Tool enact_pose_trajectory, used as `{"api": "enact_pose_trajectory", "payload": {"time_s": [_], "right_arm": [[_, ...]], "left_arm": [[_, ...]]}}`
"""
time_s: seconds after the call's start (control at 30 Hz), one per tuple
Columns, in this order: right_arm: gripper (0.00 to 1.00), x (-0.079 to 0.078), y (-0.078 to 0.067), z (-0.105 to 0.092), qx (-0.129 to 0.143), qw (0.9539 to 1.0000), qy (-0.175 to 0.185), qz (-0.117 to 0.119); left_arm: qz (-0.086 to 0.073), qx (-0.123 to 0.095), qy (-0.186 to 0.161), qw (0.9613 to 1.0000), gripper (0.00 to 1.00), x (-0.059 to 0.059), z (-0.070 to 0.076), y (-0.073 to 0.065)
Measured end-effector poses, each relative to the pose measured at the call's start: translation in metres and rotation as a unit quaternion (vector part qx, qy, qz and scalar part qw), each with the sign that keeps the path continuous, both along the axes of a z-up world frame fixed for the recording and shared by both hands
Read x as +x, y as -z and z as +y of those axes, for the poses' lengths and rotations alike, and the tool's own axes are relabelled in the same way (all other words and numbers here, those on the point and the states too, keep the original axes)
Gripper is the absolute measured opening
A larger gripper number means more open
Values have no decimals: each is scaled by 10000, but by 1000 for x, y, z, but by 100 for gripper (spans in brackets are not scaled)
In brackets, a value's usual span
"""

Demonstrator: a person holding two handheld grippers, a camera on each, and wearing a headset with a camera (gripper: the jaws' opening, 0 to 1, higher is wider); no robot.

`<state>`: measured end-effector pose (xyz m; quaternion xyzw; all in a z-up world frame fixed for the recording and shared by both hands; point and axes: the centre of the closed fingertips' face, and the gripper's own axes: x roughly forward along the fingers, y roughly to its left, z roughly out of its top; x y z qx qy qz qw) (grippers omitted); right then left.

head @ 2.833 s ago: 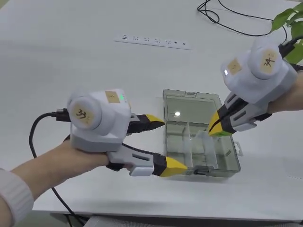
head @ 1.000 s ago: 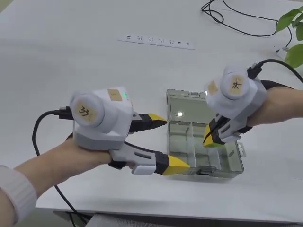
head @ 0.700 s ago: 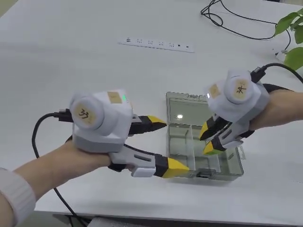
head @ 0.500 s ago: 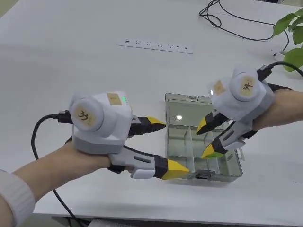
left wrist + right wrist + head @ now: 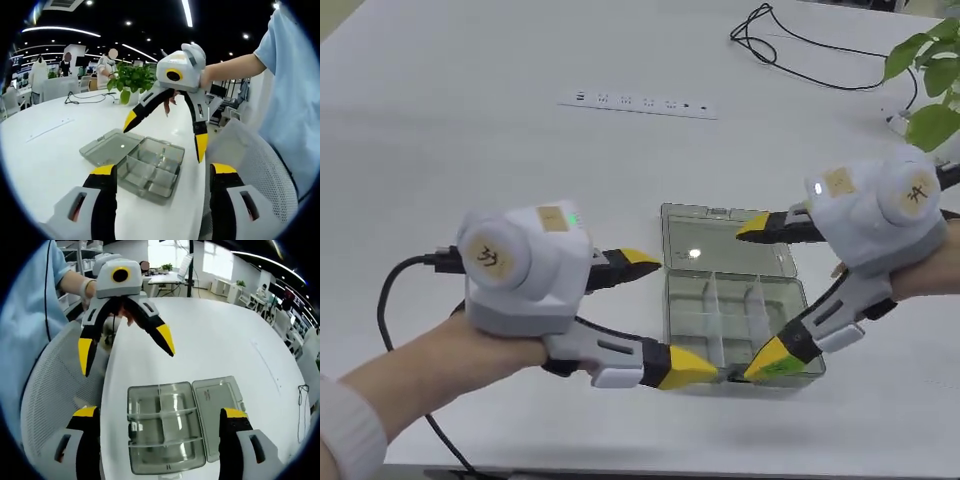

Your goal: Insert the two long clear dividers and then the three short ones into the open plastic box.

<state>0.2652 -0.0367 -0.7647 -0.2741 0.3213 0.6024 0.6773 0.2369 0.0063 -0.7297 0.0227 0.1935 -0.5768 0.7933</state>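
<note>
The open clear plastic box (image 5: 682, 325) lies on the white table near its front edge, its lid (image 5: 725, 240) folded flat behind it. Clear dividers (image 5: 740, 312) stand inside and split it into several compartments. My left gripper (image 5: 665, 315) hovers open just left of the box, holding nothing. My right gripper (image 5: 760, 298) is spread wide open at the box's right side, one fingertip over the lid and one at the front corner, also holding nothing. The right gripper view looks down on the box (image 5: 165, 427) between its own jaws (image 5: 160, 413). In the left gripper view the box (image 5: 150, 170) lies ahead.
A white power strip (image 5: 638, 103) lies further back on the table. A black cable (image 5: 790, 50) and a green plant (image 5: 930, 80) are at the far right. A white mesh chair (image 5: 250, 165) stands at the table's front edge.
The right gripper, earlier shut on a clear divider above the box, lowered it into the box, opened wide and drew back to the right. The left gripper stayed open beside the box.
</note>
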Motion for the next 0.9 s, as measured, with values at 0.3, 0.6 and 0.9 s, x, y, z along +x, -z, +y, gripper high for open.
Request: {"api": "enact_pose_trajectory", "payload": {"time_s": [0.3,0.6,0.9], "right_arm": [[100,-6,-16,-16,414,9968,673,-86],[98,-7,-19,-64,362,9921,1189,-154],[100,-9,-15,-112,329,9875,1518,-261]], "left_arm": [[15,35,-183,9998,89,0,4,0],[-4,78,-409,9991,94,0,8,-3],[-40,301,-568,9979,100,-4,6,-2]]}}
